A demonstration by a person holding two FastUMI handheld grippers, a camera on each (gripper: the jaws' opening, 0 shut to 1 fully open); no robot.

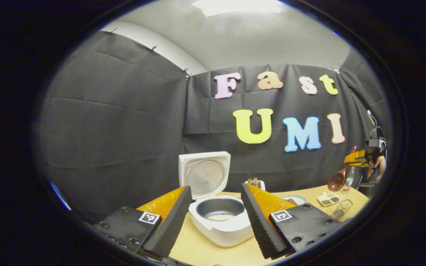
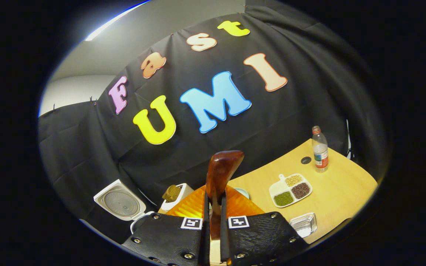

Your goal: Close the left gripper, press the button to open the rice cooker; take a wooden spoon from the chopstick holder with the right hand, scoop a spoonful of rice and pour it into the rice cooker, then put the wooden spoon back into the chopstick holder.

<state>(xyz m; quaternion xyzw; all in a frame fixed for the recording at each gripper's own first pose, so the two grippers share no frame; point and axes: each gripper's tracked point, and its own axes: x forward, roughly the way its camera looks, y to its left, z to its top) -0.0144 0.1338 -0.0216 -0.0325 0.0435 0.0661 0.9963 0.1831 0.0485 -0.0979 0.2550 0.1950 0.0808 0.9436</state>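
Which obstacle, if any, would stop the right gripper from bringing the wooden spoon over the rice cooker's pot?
Probably none. The rice cooker has its lid raised, leaving the pot uncovered, and the right gripper holds the wooden spoon in its fingers, lifted above the table.

Left gripper (image 1: 215, 218): two orange fingers (image 1: 163, 202) faced with black ribbed pads (image 1: 254, 218). Each finger mounts on a black textured plate (image 1: 124, 225) secured by round screws and marked with a square black-and-white tag (image 1: 149, 217). Right gripper (image 2: 215, 221): identical black plates, screws, tags (image 2: 238, 222), and orange fingers.
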